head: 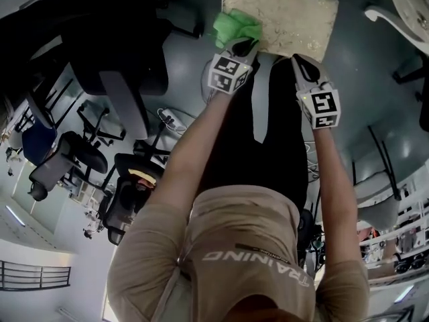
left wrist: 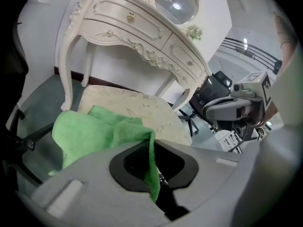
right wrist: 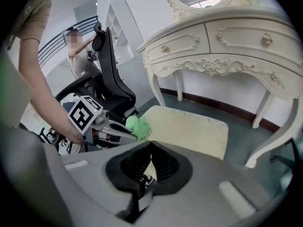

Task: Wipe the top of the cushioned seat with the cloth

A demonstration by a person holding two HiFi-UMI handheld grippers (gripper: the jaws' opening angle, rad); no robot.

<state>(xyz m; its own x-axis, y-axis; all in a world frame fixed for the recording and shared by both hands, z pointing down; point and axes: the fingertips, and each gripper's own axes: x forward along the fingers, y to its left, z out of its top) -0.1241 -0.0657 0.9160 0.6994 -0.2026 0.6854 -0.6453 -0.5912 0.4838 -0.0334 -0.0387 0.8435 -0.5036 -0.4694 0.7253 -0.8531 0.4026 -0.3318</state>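
Note:
The cushioned seat [head: 281, 15] is a cream square stool at the top of the head view. A green cloth [head: 236, 25] hangs at its near left corner, with my left gripper [head: 242, 45] shut on it. In the left gripper view the cloth [left wrist: 94, 131] bunches out of the jaws [left wrist: 152, 150] and lies against the seat's [left wrist: 137, 105] near edge. My right gripper [head: 298, 60] hovers just short of the seat's near edge, jaws together and holding nothing. The right gripper view shows its jaws [right wrist: 149, 150] before the seat [right wrist: 189, 126], with the cloth [right wrist: 137, 126] and left gripper [right wrist: 111, 129] to the left.
A cream carved dressing table [left wrist: 137, 27] with a mirror stands right behind the seat, its legs [right wrist: 265, 103] beside it. Black office chairs [head: 80, 159] crowd the floor to the left. A person [right wrist: 78, 46] stands in the background.

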